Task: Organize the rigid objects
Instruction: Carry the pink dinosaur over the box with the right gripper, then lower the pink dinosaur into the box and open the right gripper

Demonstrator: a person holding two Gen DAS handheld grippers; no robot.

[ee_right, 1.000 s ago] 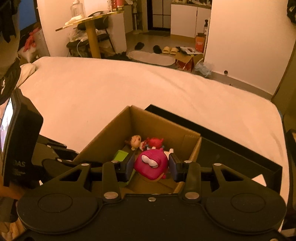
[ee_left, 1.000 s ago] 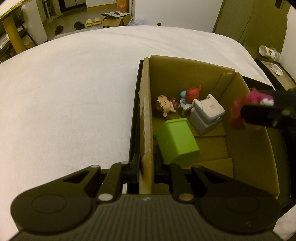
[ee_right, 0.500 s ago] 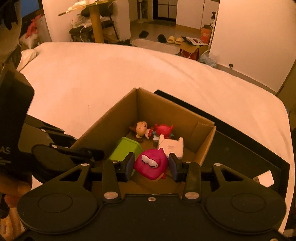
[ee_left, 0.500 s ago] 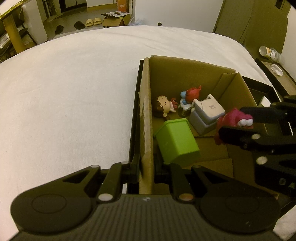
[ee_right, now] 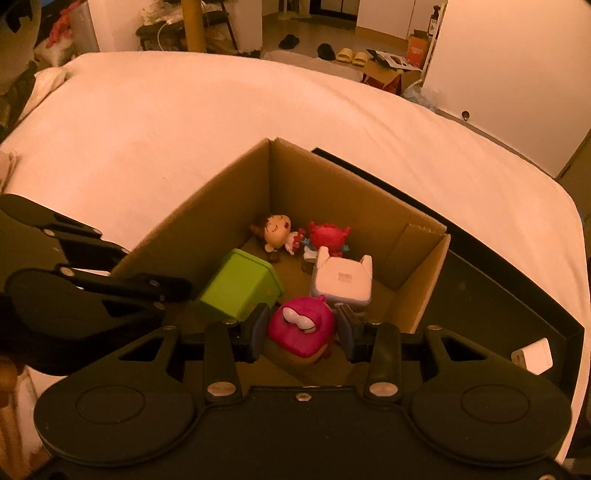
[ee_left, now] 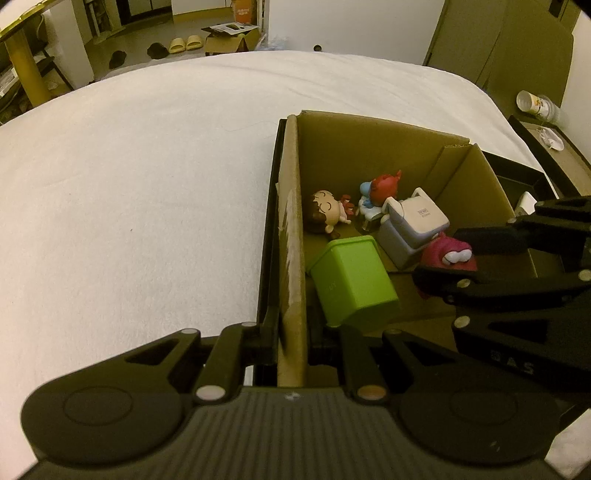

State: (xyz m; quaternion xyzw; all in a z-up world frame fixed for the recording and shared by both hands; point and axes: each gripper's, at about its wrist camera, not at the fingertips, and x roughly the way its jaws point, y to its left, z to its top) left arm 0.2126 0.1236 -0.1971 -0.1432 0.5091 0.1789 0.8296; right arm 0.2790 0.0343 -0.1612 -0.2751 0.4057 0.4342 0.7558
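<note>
Change: right hand-held gripper (ee_right: 301, 332) had lowered the pink toy (ee_right: 301, 328) into the box (ee_right: 424, 291).
Left hand-held gripper (ee_left: 291, 339): unmoved, angled down, clamped on the box wall.
Right: grasped the pink toy.

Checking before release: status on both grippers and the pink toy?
Left gripper shut on cardboard box wall. Right gripper shut on pink toy, low inside box. Green container and white cube crowd it.

You're working over a big white bed (ee_right: 184, 122) under warm, dim yellowish light. Past its far edge there's a bare floor (ee_right: 306, 33) with a pair of pale slippers (ee_right: 351, 56) and an open cardboard carton (ee_right: 391, 72), a white wall (ee_right: 509, 59) on the right, and a table with a yellow leg (ee_left: 27, 70) off to the left.
</note>
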